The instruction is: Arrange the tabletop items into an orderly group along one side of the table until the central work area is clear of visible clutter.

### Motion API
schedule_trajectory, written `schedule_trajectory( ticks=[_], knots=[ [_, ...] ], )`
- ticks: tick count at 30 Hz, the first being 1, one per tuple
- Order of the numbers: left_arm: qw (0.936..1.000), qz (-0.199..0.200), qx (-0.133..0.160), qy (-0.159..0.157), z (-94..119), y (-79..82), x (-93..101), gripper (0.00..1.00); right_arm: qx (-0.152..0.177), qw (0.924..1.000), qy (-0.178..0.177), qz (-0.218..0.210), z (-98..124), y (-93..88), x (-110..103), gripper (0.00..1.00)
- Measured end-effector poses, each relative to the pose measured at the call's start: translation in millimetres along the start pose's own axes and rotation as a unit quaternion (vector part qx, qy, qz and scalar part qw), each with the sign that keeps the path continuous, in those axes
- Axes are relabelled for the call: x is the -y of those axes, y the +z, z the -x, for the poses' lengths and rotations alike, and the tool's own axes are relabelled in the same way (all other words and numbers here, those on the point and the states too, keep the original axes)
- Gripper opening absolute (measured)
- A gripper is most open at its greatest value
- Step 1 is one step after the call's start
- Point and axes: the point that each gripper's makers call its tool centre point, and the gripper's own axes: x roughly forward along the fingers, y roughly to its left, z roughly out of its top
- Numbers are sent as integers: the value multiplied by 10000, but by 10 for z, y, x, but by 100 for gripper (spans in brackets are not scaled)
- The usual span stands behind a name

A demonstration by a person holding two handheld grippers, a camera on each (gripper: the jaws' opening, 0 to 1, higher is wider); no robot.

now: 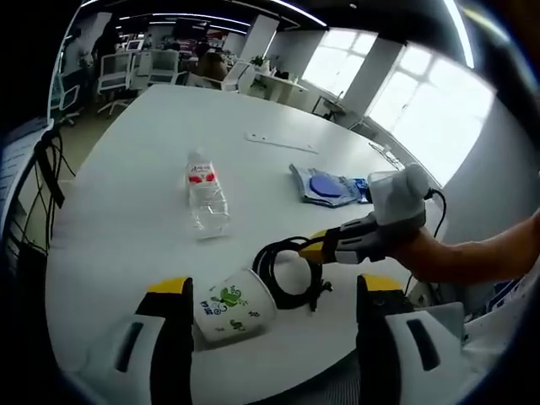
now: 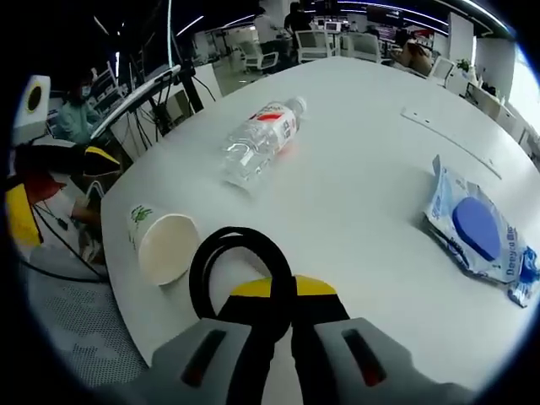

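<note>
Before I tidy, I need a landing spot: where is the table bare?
Bare: the wide stretch beyond the water bottle and wipes pack, up to the white strip. Crowded: the near edge, where paper cup, black cable coil and right gripper cluster.

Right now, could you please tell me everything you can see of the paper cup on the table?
The paper cup is white with a green cartoon print and small dark lettering on its wall. It looks like thin paper with a rolled rim. It lies tipped on its side on the white table, near the edge, its open mouth showing a plain, empty inside in the right gripper view. It sits just beside the coiled black cable; whether they touch is unclear. The clear water bottle lies apart from it, farther in.
</note>
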Motion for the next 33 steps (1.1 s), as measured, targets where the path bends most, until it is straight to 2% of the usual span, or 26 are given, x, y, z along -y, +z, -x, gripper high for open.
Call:
schedule_trajectory(
  ticks=[9, 19, 33],
  knots=[
    [9999, -73, -10, -76, -45, 55, 62, 81, 107, 9999, 10, -36, 118, 41, -21, 2],
    [9998, -185, -46, -116, -111, 83, 141, 79, 362, 9993, 43, -112, 311, 163, -26, 2],
    [9990, -384, -24, -247, -211, 224, 340, 77, 672, 9972, -33, -332, 590, 263, 124, 2]
  ],
)
